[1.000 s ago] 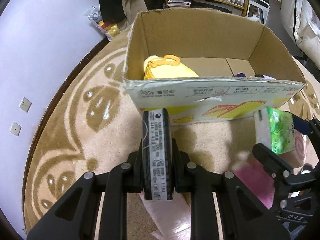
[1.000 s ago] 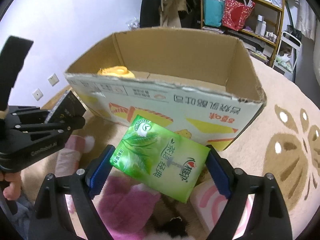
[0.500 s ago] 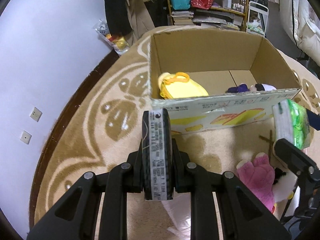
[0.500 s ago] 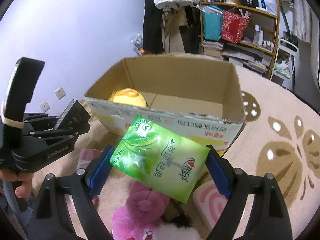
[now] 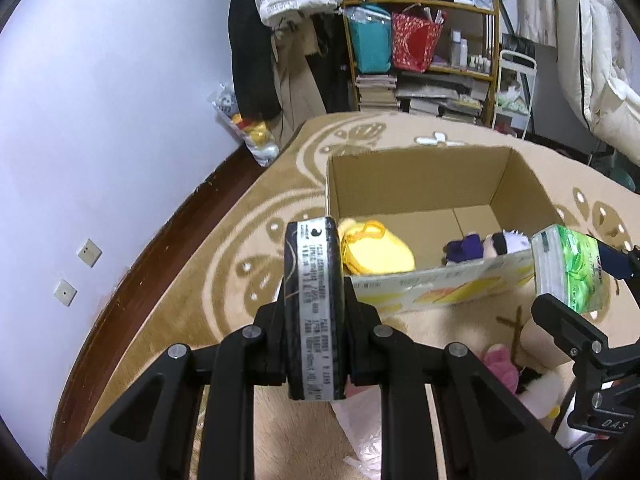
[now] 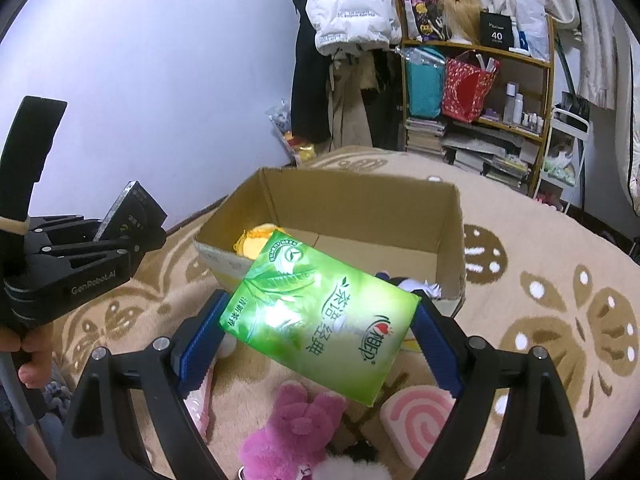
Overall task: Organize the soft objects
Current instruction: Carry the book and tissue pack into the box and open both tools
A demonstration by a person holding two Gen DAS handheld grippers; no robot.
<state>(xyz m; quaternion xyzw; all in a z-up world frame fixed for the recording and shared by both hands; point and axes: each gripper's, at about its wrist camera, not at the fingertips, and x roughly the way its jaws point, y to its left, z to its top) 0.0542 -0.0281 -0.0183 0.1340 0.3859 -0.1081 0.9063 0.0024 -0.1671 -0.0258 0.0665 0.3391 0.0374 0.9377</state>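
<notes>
Roughly, from the left side across to the right:
Wall sockets: two small plates low on the pale wall, at the far left of the left wrist view.
Left gripper: jaws closed tight on a flat dark packet that stands on edge between them, its white printed label facing the camera; it is held in the air above the rug, just in front of the box's near left corner. In the right wrist view the same gripper shows at the left edge, with a person's hand below it on the grip.
Rug: beige with a brown leaf pattern, under everything.
Cardboard box: open-topped, on the rug ahead of both grippers; a yellow soft toy lies in its left end, a purple and white doll against its near wall toward the right.
Right gripper: jaws wide apart, their blue pads pressed against the two ends of a green tissue pack, which hangs tilted in the air in front of the box's near wall.
Floor below the pack: a pink plush pig, and to its right a pink and white swirl cushion.
Shelf: at the back right, holding bags, bottles and stacked books.
</notes>
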